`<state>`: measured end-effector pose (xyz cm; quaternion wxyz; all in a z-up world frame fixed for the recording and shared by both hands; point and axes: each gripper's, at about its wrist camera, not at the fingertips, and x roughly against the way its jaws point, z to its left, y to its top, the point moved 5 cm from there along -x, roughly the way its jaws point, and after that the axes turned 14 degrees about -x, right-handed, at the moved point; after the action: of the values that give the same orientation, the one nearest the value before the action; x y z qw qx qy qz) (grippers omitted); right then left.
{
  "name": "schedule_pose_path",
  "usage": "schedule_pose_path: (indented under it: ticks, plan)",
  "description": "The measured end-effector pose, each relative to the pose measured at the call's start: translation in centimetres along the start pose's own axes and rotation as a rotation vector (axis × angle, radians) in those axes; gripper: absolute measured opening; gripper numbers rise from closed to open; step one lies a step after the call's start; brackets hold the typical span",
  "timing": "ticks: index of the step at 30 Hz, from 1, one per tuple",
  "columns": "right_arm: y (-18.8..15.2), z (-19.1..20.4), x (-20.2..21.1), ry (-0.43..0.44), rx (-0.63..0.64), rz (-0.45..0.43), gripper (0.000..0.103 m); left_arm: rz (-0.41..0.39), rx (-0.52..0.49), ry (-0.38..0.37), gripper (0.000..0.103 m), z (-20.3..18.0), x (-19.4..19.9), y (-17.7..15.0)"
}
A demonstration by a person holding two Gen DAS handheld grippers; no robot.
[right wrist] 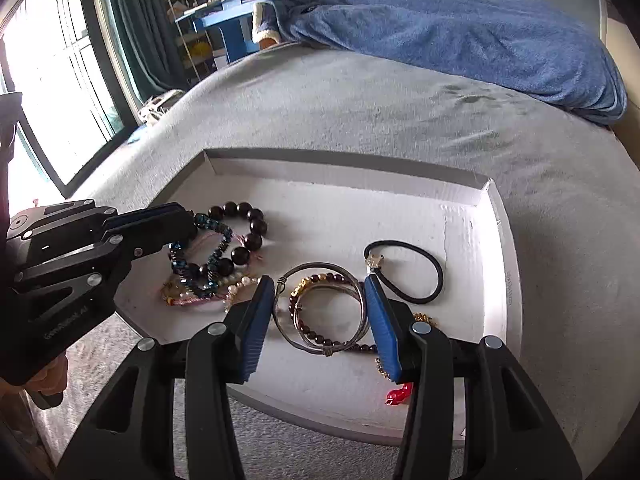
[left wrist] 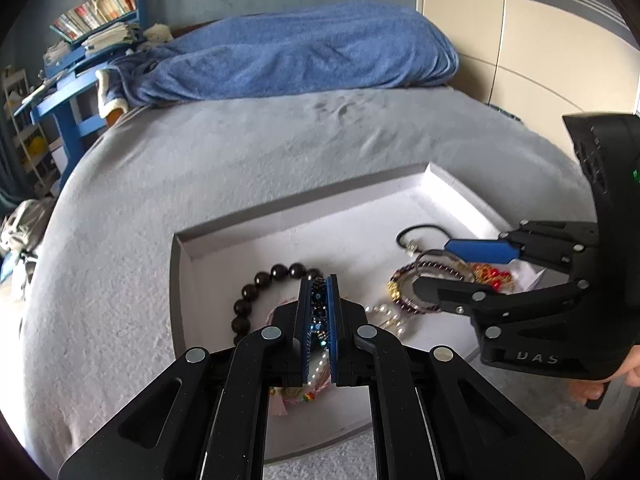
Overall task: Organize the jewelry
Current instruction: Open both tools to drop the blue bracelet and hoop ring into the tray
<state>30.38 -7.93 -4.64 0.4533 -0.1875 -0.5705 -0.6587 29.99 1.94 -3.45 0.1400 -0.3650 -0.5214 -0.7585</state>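
While the blue beaded bracelet is clamped between the narrow jaws of the left gripper over the white tray, the silver bangle is straddled, seemingly ungripped, by the half-spread right gripper.

Both grippers are matte black plastic linkages studded with round silver pivot screws. The left gripper and right gripper carry ribbed blue pads. Faint grey lettering marks each housing; a green light glows on the right one.
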Motion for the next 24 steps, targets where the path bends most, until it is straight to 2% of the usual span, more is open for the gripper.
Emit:
schedule_pose_path:
  ticks: [11,16,17,18,20,21,24]
  plan:
    - [-0.7,-0.3,-0.9,-0.038,0.015,0.028,0.047,0.068,0.017,0.008,0.009,0.3,-1.5,-1.7]
    - [-0.6,-0.3,-0.8,-0.043,0.018,0.023,0.048,0.061,0.032,0.021,0.029,0.5,-1.1,-1.7]
    - [-0.6,-0.2,-0.7,-0.042,0.017,0.020,0.049,0.057,0.032,0.023,0.037,0.5,-1.0,-1.7]
    - [-0.5,-0.3,-0.4,-0.042,0.016,0.013,0.054,0.051,0.032,0.029,0.044,0.6,-0.8,-1.6]
    - [-0.4,-0.4,-0.1,-0.037,0.013,0.003,0.057,0.046,0.033,0.039,0.045,0.7,-0.5,-1.5]
    - [-0.4,-0.4,0.1,-0.036,0.010,-0.001,0.057,0.045,0.035,0.042,0.049,0.8,-0.4,-1.5]
    - [-0.4,-0.7,0.6,-0.040,-0.003,-0.012,0.061,0.024,0.047,0.058,0.070,1.2,0.2,-1.4]
